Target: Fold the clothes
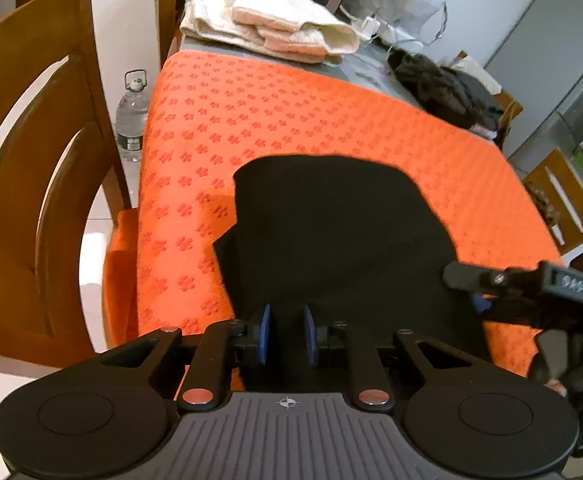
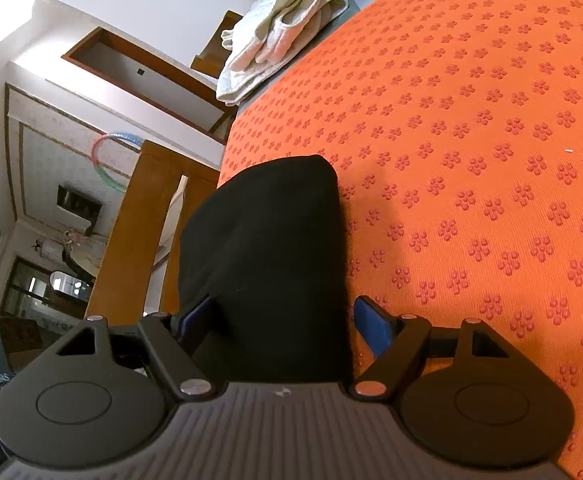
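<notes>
- On my far left I see a wooden chair (image 1: pixel 31 184) drawn up beside the table, with a water bottle (image 1: pixel 132 114) on the floor behind it.
- An orange cloth (image 1: pixel 291 120) with a small flower pattern covers the table, and its left edge hangs over the side.
- At the far end, past the orange cloth, I see folded cream towels (image 1: pixel 275 20) stacked on the bare tabletop.
- The black garment (image 1: pixel 331 240) lies on the orange cloth at the near edge, in a folded, rounded shape.
- My left gripper (image 1: pixel 286 334) sits at the garment's near edge; its blue pads (image 1: pixel 265 334) stand a narrow gap apart with black cloth between them, and I cannot tell if they actually pinch it.
- My right gripper (image 2: pixel 287 320) is spread wide, a fold of the garment (image 2: pixel 267 264) running up between its fingers; the pads do not press on it.
- In the left view my right gripper (image 1: pixel 457 276) reaches in from the right, over the garment's right side.
- Far right, a dark pile of clothes (image 1: pixel 447 92) lies on the table's far corner.
</notes>
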`<state>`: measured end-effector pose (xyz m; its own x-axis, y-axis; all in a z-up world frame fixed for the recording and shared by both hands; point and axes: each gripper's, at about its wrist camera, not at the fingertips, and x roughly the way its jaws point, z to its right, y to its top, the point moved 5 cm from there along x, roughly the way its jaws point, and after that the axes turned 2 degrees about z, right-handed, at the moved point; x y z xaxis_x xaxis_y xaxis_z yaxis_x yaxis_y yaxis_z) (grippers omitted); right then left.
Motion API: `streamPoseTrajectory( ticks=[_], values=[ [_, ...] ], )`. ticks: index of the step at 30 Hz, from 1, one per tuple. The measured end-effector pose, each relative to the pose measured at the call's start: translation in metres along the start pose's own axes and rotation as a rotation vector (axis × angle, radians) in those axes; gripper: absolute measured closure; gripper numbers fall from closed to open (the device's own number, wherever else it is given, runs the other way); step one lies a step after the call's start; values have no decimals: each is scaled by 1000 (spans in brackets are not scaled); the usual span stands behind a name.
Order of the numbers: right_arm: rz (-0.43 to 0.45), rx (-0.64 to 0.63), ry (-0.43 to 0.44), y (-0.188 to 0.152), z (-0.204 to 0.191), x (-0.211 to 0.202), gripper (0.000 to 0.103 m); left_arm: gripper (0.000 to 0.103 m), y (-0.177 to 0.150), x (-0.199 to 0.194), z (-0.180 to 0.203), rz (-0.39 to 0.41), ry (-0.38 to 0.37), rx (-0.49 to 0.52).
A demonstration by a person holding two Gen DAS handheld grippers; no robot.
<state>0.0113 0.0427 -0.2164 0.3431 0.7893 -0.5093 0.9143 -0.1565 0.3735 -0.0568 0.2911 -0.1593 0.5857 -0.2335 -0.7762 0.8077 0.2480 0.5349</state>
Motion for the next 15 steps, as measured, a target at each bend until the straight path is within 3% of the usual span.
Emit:
streamPoseTrajectory(
  ticks=[4, 9, 13, 15],
  values=[
    [-11, 47, 63, -2, 0, 1, 25, 81, -3, 0, -6, 5, -3, -19],
    [-20, 59, 71, -7, -4, 15, 25, 78, -5, 1, -13, 5, -16, -47],
    [-6, 55, 42, -3, -15, 13, 59, 79, -4, -10, -19, 35, -56, -103],
    [3, 30, 25, 2, -27, 8, 65, 78, -3, -19, -24, 60, -84, -141]
  ],
)
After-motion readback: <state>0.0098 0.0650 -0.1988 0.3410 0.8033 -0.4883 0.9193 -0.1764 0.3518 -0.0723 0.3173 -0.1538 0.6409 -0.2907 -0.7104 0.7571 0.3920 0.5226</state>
